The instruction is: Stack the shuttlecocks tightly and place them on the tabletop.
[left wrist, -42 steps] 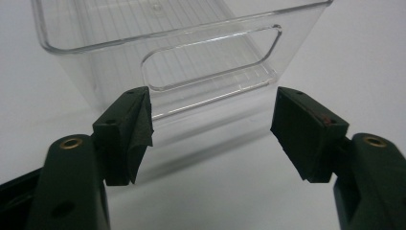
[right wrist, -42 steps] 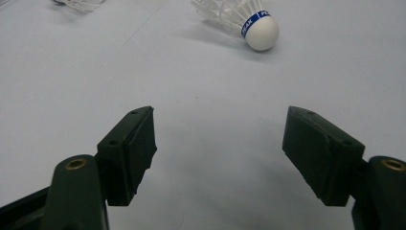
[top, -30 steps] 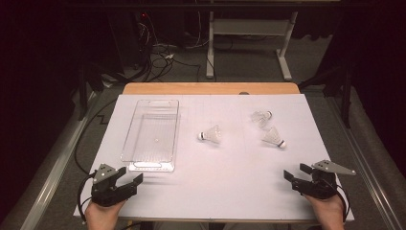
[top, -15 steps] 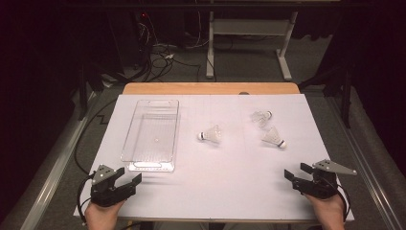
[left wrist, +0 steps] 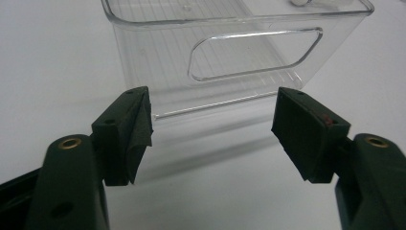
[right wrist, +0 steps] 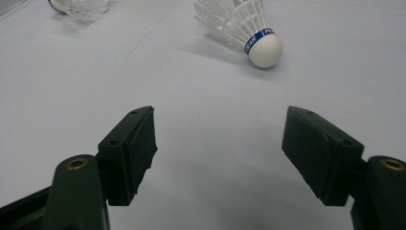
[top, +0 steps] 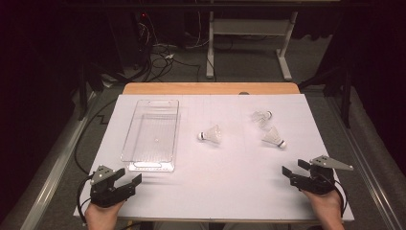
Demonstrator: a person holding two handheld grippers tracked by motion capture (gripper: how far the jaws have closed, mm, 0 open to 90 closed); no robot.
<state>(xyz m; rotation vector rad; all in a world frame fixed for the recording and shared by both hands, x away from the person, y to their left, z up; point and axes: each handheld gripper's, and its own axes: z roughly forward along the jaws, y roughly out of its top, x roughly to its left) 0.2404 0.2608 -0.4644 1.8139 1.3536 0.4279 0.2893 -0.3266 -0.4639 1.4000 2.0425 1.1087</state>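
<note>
We're over the white table (top: 230, 191), clear tray (top: 152, 136) lying on its left half, empty. L gripper (top: 128, 178) sits at the near left corner, just short of the tray's near end wall w/ the handle slot; jaws wide apart, nothing btwn them. R gripper (top: 293, 168) at near right, jaws spread too. Nearest shuttlecock (right wrist: 244, 28) lies on its side ahead of R, cork toward us. Two more shuttlecocks: middle one (top: 211, 135), far one (top: 261, 116).
</note>
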